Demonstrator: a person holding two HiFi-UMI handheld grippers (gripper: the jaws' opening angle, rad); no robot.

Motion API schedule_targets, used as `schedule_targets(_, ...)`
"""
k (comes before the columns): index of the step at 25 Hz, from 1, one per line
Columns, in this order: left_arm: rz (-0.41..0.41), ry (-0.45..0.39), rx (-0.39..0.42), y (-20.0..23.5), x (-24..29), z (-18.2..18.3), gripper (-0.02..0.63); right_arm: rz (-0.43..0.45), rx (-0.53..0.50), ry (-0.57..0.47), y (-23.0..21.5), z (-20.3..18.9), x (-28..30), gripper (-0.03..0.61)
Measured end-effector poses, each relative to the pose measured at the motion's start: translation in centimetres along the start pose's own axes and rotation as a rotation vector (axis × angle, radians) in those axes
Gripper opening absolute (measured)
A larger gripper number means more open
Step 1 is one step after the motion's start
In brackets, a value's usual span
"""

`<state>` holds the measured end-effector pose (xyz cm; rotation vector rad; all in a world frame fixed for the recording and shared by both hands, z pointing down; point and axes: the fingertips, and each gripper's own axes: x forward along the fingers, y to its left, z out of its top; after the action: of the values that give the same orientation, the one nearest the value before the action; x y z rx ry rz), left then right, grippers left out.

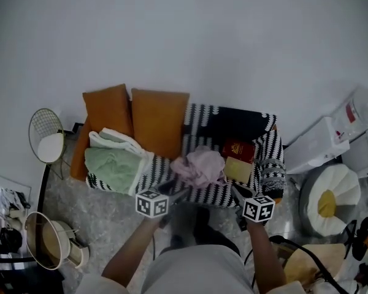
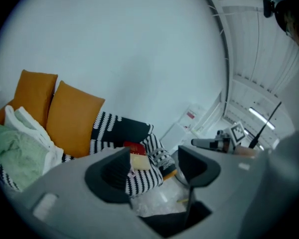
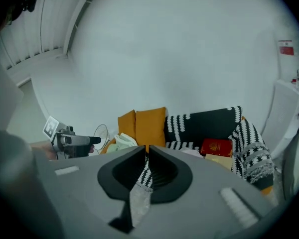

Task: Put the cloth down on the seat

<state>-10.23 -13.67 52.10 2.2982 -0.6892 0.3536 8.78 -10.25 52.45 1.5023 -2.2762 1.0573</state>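
Note:
The pink cloth point(image 1: 199, 167) lies crumpled on the seat point(image 1: 199, 122), a sofa covered by a black-and-white striped blanket. Both grippers hover at the sofa's front edge, clear of the cloth. My left gripper point(image 1: 173, 192) is just left of and below the cloth; in the left gripper view its jaws point(image 2: 154, 164) stand open with nothing between them. My right gripper point(image 1: 238, 193) is to the cloth's lower right; in the right gripper view its jaws point(image 3: 145, 156) are shut and hold nothing.
Two orange cushions point(image 1: 135, 120) lean at the sofa's back left, with a green and white towel pile point(image 1: 115, 158) in front. A red book point(image 1: 238, 149) and a yellow one point(image 1: 239, 169) lie right of the cloth. A white pouf point(image 1: 328, 198) and a wire fan point(image 1: 47, 136) flank the sofa.

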Motion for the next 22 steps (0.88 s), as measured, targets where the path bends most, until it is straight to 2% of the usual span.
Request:
schedule_targets(10,-0.037,0.058,0.045,-2.2,-7.2,-4.6,0.189,-0.090,0.001,-0.108,6.1,-4.4,-6.2,0.005)
schedule_targets(16,-0.046,0.056,0.093,-4.8,-9.5,-6.4,0.146,-0.129,-0.005,-0.173,8.1,-7.0,-10.8,0.005)
schedule_targets(22,-0.054,0.049,0.089,-7.9,-10.2,-8.2,0.103,-0.123,-0.004,-0.200,8.6,-8.4,-14.5,0.005)
